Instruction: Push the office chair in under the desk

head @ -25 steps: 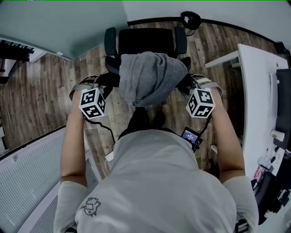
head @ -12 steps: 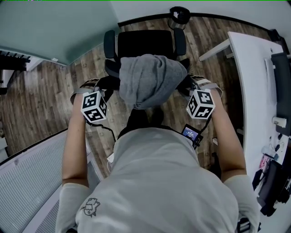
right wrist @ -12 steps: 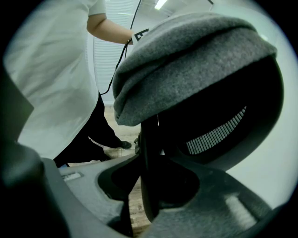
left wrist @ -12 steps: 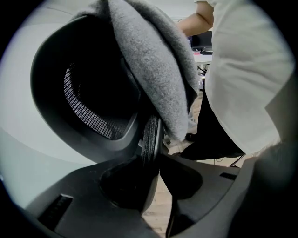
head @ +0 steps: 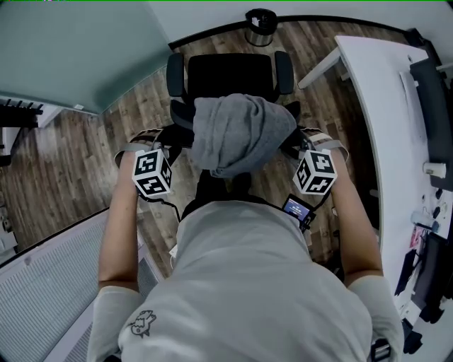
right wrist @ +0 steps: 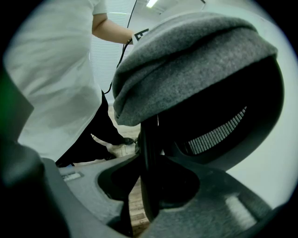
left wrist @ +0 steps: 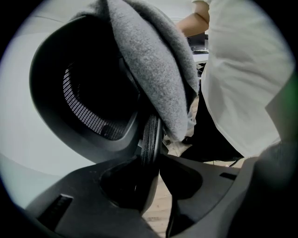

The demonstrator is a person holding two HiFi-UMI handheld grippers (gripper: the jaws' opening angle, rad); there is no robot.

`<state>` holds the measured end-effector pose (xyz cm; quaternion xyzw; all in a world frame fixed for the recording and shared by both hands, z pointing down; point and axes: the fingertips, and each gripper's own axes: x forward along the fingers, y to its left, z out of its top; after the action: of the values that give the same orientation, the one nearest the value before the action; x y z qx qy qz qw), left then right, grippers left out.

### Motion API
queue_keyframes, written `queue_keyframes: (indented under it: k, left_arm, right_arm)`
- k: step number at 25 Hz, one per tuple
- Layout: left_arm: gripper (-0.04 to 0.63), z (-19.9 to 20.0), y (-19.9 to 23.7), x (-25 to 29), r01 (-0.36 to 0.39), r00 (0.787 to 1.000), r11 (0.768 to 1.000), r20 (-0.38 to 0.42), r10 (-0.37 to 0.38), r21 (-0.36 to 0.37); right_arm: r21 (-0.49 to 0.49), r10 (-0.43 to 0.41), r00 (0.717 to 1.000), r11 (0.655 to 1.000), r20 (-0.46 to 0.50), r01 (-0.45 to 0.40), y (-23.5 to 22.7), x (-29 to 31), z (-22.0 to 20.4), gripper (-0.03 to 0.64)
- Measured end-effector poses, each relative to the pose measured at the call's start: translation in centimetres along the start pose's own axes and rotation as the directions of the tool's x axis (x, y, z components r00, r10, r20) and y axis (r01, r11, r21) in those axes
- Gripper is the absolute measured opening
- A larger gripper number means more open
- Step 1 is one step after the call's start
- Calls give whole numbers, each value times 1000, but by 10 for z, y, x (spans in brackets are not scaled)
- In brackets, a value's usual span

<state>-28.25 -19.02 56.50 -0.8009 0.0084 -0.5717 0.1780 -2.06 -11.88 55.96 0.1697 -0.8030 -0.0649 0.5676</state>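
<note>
Currently mid-push, not docked yet. The office chair (head: 228, 71) is on open wood floor (head: 85, 141) at 12 o'clock in the head view. The white desk (head: 382, 106) sits at 2–3 o'clock, clear of the chair.

Left gripper (left wrist: 151, 158) is clamped on the left edge of the backrest (left wrist: 93, 107). Right gripper (right wrist: 149, 172) is clamped on its right edge. A grey cloth (head: 241, 134) is draped over the backrest top, between the two grips.

Orientation: seat points to 12, away from the person, with the backrest at the 6 end. Back-to-front axis runs 6–12, armrests at 11 and 1. So the seat nose isn't aimed at the desk; it points toward the bin (head: 260, 18) by the wall.

Next move, my read: keep both clamps on, swing the nose round toward 2–3, then roll it in under the desktop. Risk is an armrest or the base catching the desk leg.
</note>
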Motion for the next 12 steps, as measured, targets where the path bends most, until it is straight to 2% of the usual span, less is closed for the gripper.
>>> queue_keyframes:
  k: [12]
  left_arm:
    - [130,73,-13,19,29,998,990,58,-37,135]
  right_arm:
    - [134,-40,998,990,-51,47,52,-40,-59,112]
